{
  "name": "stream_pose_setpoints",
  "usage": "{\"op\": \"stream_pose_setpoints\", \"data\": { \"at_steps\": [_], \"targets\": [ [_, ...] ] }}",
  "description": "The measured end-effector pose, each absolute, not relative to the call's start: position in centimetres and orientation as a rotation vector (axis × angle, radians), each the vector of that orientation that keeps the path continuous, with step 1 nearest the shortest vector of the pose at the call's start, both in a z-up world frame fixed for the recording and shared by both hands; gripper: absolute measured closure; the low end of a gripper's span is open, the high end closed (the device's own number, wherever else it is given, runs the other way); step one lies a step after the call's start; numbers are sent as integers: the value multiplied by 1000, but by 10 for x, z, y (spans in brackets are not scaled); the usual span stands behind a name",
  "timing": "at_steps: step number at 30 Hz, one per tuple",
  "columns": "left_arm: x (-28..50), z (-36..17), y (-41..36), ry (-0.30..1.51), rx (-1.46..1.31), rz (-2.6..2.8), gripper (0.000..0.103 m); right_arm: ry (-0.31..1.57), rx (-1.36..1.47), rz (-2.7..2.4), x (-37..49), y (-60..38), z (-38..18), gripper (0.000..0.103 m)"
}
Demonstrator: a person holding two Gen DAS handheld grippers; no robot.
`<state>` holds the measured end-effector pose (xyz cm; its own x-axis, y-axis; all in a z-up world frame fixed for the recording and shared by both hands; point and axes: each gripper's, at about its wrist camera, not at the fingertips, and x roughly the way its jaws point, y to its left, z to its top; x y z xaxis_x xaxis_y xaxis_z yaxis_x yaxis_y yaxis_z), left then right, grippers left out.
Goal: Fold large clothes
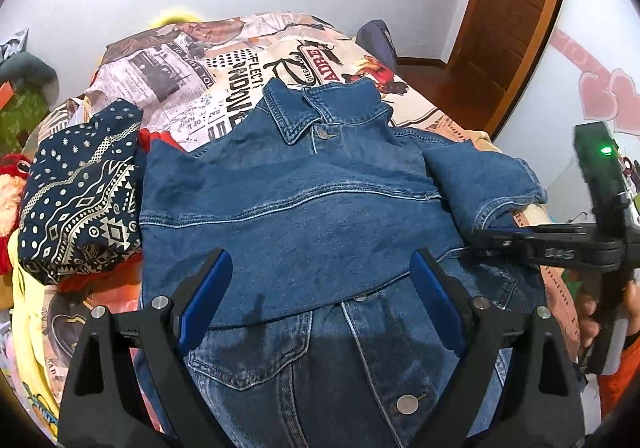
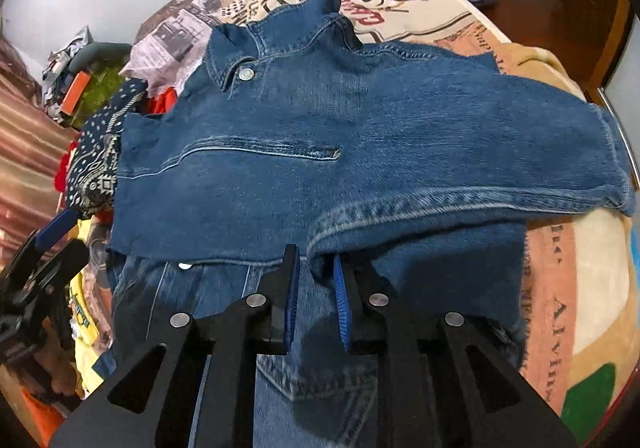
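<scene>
Lying on a newspaper-print bedspread (image 1: pixel 240 59), the blue denim jacket (image 1: pixel 320 199) is half folded. Left gripper (image 1: pixel 320 300) hovers spread wide above it. Right gripper (image 2: pixel 316 288) is slightly parted, its blue pads (image 2: pixel 290 300) not pressing the sleeve (image 2: pixel 460 167).

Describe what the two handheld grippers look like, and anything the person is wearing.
Both grippers are matte black frames with triangular cut-outs and round silver pivot bolts. The left gripper and the right gripper have blue ribbed pads lining their fingers. The right one's body carries a green light and white lettering. An orange sleeve shows.
</scene>
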<state>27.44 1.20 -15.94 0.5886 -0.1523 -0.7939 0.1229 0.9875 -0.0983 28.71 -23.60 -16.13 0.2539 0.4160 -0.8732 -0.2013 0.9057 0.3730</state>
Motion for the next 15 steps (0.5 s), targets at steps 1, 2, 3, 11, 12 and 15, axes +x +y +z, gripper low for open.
{"op": "stream_pose_setpoints", "data": {
  "at_steps": [1,2,3,11,12,15],
  "targets": [
    [274,-159,12,927,-37,-161,13,1228,211,417,283,-245,-155,74],
    [274,-159,12,926,-39,-162,13,1204,224,405,280,-253,-149,65],
    [274,-159,11,926,-40,-163,13,1187,234,393,280,-256,-145,62],
    [280,-161,2,932,-45,-174,13,1105,431,219,287,-328,-141,57],
    [280,-162,1,934,-45,-175,13,1117,452,195,289,-335,-146,57],
    [282,-164,-2,941,-48,-177,13,1165,500,133,299,-354,-170,57]
  ]
}}
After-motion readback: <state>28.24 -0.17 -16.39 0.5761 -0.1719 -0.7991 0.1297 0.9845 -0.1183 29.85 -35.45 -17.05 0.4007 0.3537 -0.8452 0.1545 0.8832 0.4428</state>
